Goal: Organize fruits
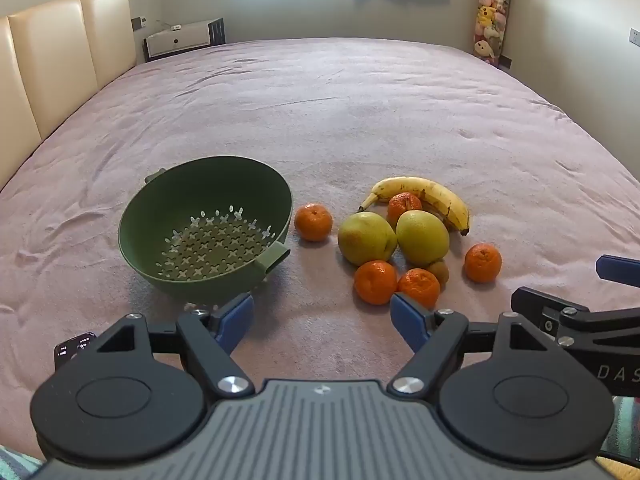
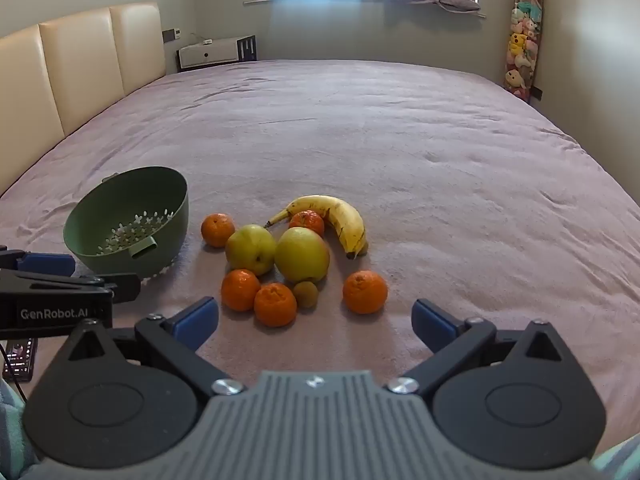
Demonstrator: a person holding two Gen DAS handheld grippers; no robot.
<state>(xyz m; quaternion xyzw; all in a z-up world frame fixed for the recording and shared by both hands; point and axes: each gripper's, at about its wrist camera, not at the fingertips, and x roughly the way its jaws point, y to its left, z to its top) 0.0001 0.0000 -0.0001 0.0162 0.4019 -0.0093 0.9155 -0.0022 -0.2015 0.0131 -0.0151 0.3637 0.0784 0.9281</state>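
Note:
A green colander bowl (image 1: 208, 220) (image 2: 128, 220) stands empty on the pink bedspread, tilted toward me. To its right lies a heap of fruit: a banana (image 1: 428, 198) (image 2: 340, 216), two yellow-green apples (image 1: 366, 238) (image 2: 302, 254), several tangerines (image 1: 313, 222) (image 2: 365, 292) and a small kiwi (image 2: 306, 294). My left gripper (image 1: 322, 322) is open and empty, short of the bowl and the fruit. My right gripper (image 2: 316, 322) is open and empty, just in front of the nearest tangerines.
The bed (image 1: 360, 100) stretches far behind the fruit. A cream padded headboard (image 1: 60, 60) runs along the left. A white bedside cabinet (image 1: 180, 40) and a hanging bag of plush toys (image 1: 490, 20) stand at the far wall. A phone (image 2: 18, 360) lies near left.

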